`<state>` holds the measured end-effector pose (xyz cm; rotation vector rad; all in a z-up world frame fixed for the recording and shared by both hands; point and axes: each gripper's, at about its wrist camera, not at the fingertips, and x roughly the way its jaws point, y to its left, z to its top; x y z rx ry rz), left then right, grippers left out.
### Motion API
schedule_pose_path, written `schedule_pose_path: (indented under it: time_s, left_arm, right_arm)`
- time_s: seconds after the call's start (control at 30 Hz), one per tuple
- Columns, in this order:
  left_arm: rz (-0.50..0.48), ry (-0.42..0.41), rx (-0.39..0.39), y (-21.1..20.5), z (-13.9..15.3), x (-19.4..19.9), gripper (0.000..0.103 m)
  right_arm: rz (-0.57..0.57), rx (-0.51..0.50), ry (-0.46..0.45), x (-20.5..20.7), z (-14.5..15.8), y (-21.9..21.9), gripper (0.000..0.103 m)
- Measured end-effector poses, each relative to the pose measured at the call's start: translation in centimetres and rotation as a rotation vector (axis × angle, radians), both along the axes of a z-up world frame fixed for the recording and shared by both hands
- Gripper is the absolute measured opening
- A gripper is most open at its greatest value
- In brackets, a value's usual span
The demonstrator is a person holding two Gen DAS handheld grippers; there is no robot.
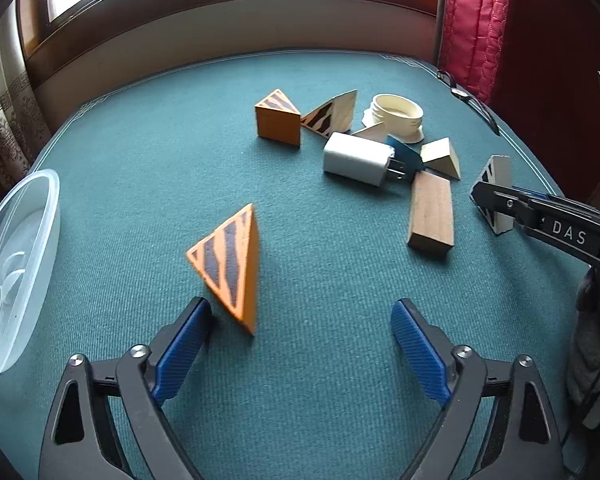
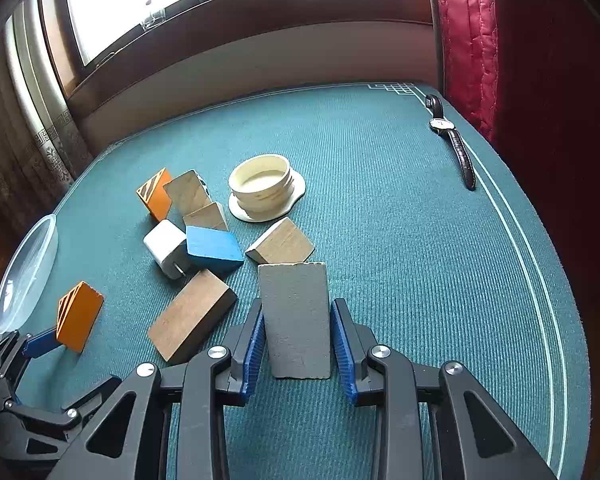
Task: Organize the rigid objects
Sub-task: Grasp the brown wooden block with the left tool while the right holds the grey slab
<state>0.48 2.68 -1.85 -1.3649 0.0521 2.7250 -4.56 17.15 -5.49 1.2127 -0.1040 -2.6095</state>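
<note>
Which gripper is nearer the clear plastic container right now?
Left. The left gripper sits just right of the clear plastic container; the right gripper is far across, around a grey block.

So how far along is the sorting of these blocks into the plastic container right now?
Nothing looks sorted yet: the clear container holds no blocks. In hand: the right gripper brackets a white striped wedge; the open left gripper is beside an orange striped wedge. Left: the charger, blue block and other pieces.

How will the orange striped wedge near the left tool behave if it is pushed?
The orange striped wedge looks like painted wood, so probably stiff. It stands on a narrow face, so it may tip. The woven green cloth likely stops sliding.
</note>
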Motion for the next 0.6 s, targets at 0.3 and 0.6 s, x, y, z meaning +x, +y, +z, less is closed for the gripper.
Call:
schedule_pose_path:
  time_s: [0.3, 0.6]
  left_arm:
    - [-0.075, 0.002, 0.056, 2.7, 2.1, -2.1, 0.067]
    - [-0.122, -0.006, 0.042, 5.7, 1.7, -4.6, 0.061]
  right_arm:
    - [-0.099, -0.016, 0.003, -0.7, 0.1, 2.2, 0.033]
    - [-0.117, -0.059, 0.001, -1.3, 0.0, 3.4, 0.034]
